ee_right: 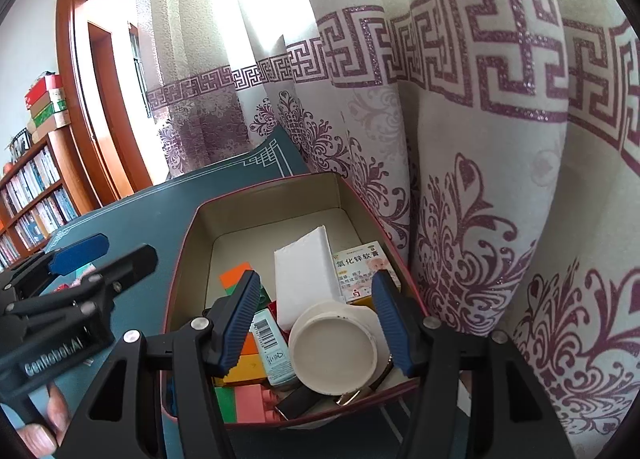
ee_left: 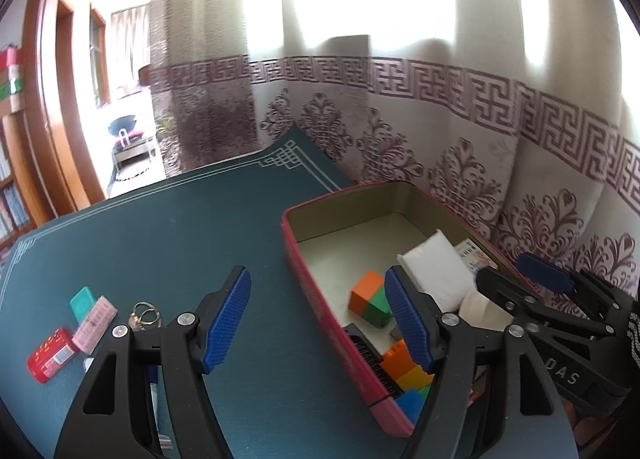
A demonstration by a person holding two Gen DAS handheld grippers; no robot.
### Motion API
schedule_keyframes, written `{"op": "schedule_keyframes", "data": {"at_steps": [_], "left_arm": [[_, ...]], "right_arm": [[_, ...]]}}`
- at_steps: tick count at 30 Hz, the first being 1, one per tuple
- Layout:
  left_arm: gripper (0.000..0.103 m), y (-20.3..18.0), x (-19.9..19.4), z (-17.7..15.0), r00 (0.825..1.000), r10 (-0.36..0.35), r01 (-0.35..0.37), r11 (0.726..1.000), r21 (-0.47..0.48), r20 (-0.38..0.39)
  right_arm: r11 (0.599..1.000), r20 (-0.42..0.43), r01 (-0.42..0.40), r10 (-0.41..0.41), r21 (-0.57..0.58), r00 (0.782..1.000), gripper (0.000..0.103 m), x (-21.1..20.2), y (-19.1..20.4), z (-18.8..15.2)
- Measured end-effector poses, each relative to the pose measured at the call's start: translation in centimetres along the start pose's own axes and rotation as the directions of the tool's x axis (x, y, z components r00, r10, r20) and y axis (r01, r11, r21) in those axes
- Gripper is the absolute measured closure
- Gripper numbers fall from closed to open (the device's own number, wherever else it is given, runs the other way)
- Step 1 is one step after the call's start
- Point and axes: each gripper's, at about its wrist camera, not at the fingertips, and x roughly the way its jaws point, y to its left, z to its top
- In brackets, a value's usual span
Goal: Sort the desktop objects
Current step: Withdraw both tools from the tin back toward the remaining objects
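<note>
L gripper (ee_left: 320,323) at frame bottom, jaws apart, nothing between, straddling the red box (ee_left: 320,299) left wall over the teal mat (ee_left: 160,243). R gripper (ee_right: 320,323) jaws apart too, hovering w/ a white round tub (ee_right: 333,353) below, not clamped. Box, center-right, holds colored blocks (ee_left: 370,299), white packet (ee_right: 306,271). Left on mat: red pack (ee_left: 50,355), pink case (ee_left: 96,323), key ring (ee_left: 144,315). Curtain (ee_left: 440,119) behind.

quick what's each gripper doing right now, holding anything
left gripper: jaws open, nothing held, over the box's near wall.
right gripper: jaws open over the box, nothing gripped; white tub lies below.
</note>
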Motion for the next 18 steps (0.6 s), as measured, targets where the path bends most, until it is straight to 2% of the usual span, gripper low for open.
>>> {"op": "schedule_keyframes", "data": {"at_steps": [3,11,18], "left_arm": [[0.030,1.1,-0.1,0.1,1.000,0.005,-0.006,0.999,-0.034,-0.006],[0.030,4.2,-0.8,0.0,0.999,0.034,-0.036,0.994,-0.106,-0.023],[0.030,7.7,-1.3,-0.6,0.995,0.080,-0.089,0.982,-0.166,-0.057]], "right_arm": [[1.000,0.005,-0.001,0.001,-0.003,1.000,0.040,-0.3,0.4,0.1],[0.999,0.019,-0.029,0.029,-0.036,0.999,0.025,-0.9,2.3,0.1],[0.993,0.006,-0.073,0.074,-0.090,0.997,0.025,-1.1,5.2,-0.6]]}}
